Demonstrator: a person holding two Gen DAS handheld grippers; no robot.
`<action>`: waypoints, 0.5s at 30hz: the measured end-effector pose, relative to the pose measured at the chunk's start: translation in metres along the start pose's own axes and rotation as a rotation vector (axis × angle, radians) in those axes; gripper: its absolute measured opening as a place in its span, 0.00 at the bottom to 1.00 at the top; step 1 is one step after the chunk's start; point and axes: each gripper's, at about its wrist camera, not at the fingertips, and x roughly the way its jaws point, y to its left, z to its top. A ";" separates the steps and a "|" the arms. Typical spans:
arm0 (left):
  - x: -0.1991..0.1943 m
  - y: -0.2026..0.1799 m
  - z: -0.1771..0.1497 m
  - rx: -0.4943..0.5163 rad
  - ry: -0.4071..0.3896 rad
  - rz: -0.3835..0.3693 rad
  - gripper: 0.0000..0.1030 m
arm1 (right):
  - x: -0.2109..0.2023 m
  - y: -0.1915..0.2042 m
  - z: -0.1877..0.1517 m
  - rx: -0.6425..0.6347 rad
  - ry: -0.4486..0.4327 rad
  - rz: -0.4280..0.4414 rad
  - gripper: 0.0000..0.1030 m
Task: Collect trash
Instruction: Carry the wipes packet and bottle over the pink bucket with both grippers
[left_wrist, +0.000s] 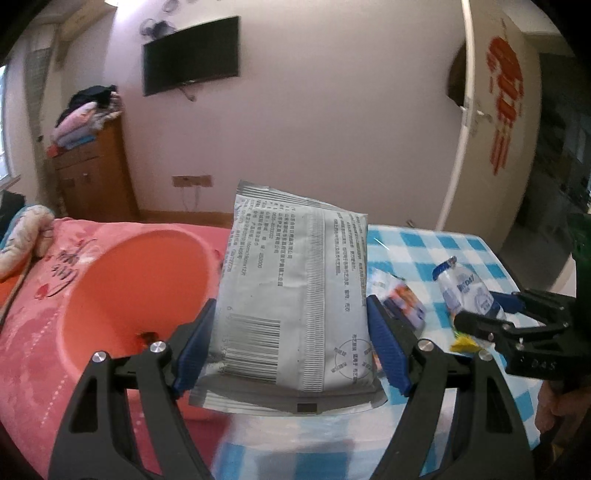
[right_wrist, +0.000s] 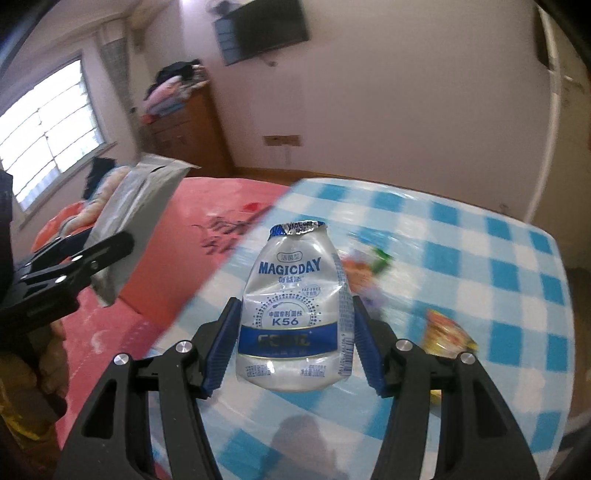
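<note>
Currently we hold two items: left gripper (left_wrist: 291, 347) fingers pinching the flat silver foil packet (left_wrist: 295, 291), right gripper (right_wrist: 295, 343) fingers pinching the crushed white MAGICDAY bottle (right_wrist: 295, 314). Next, we judge, keep both pinches firm and release squarely over the orange plastic bin (left_wrist: 144, 291), packet first.

The right gripper (right_wrist: 291, 336) clamps a crushed bottle (right_wrist: 293, 314) above the checked bench (right_wrist: 480, 258); wrappers (right_wrist: 448, 334) lie there.
</note>
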 end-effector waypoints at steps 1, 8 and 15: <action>-0.003 0.008 0.002 -0.011 -0.007 0.016 0.76 | 0.003 0.010 0.007 -0.017 0.002 0.022 0.58; -0.017 0.067 0.009 -0.096 -0.040 0.115 0.76 | 0.025 0.077 0.051 -0.111 0.015 0.172 0.58; -0.012 0.117 0.003 -0.193 -0.025 0.181 0.76 | 0.060 0.140 0.090 -0.187 0.029 0.287 0.58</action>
